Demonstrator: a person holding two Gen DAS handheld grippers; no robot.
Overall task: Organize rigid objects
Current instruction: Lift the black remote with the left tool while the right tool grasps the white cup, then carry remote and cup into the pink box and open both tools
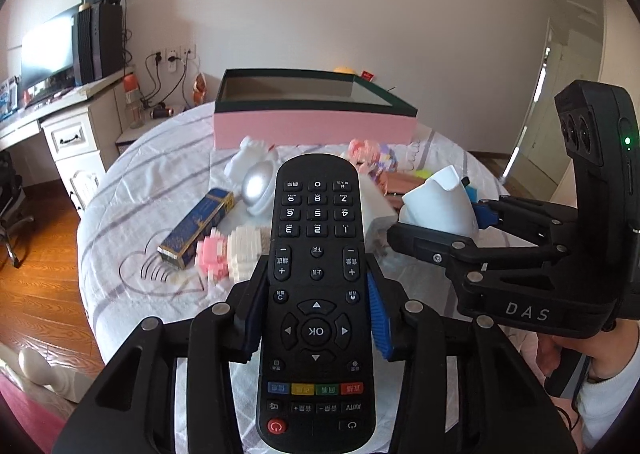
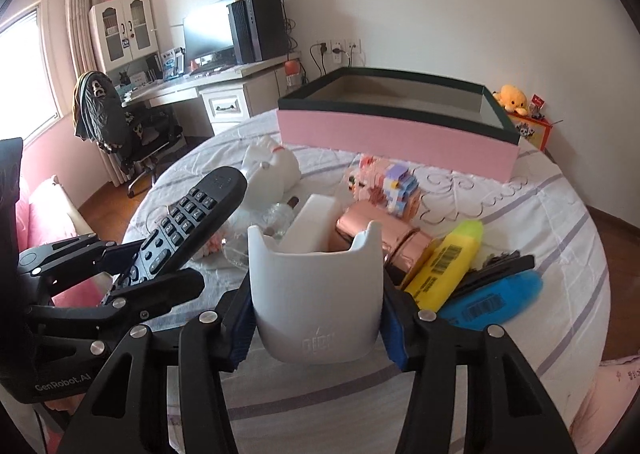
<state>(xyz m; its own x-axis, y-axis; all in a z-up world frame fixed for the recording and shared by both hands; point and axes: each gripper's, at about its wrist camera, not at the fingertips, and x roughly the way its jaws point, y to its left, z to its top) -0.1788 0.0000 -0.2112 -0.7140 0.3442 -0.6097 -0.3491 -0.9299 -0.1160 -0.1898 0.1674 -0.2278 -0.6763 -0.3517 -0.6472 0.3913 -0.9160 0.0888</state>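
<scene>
Left gripper (image 1: pixel 316 318): jaws pinch the remote (image 1: pixel 316 294) by its long sides, blue pads (image 1: pixel 378 322) pressed on both edges near the OK ring. Remote sticks out ahead of the jaws, number keys farthest out, power button nearest the camera; it is lifted clear of the bed (image 1: pixel 120 214).

Left of the jaws, on the sheet: blue box (image 1: pixel 196 230), with a pink-and-white block figure (image 1: pixel 232 254) just beside it. Ahead of the jaws, behind the remote: silver-faced white gadget (image 1: pixel 258 190) and white figurine (image 1: pixel 248 158). Far ahead: pink tray (image 1: pixel 312 126) with dark rim, open top, nothing visible inside from here.

Right gripper (image 2: pixel 316 318): jaws pinch the white cup (image 2: pixel 316 294) across its body, pads on both sides, opening facing up. Cup is just right of the remote, apart from it.

Ahead of the right jaws: white block (image 2: pixel 316 218), rose-gold cylinder (image 2: pixel 376 234), pastel block figure (image 2: pixel 388 186). Right of the jaws: yellow marker (image 2: pixel 448 258), then black clip (image 2: pixel 500 266), then blue marker (image 2: pixel 492 302), all lying together on the sheet.
</scene>
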